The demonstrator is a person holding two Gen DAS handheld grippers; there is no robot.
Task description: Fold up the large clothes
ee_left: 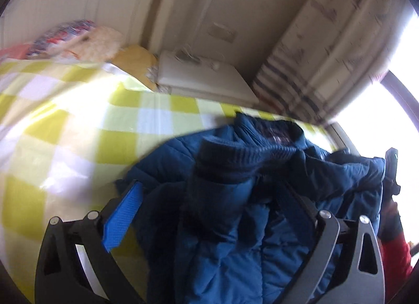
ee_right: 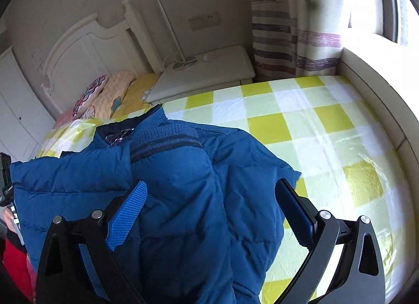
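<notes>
Both tools, left and right, spread wide over blue jacket.

a home bedroom: a bed with a yellow checked sheet, a white headboard, pillows, a nightstand, and a striped curtain.

You're over a bed spread with a yellow-and-white checked sheet, its white carved headboard against a beige wall, a white nightstand beside striped curtains, and bright daylight pouring through the window.
</notes>
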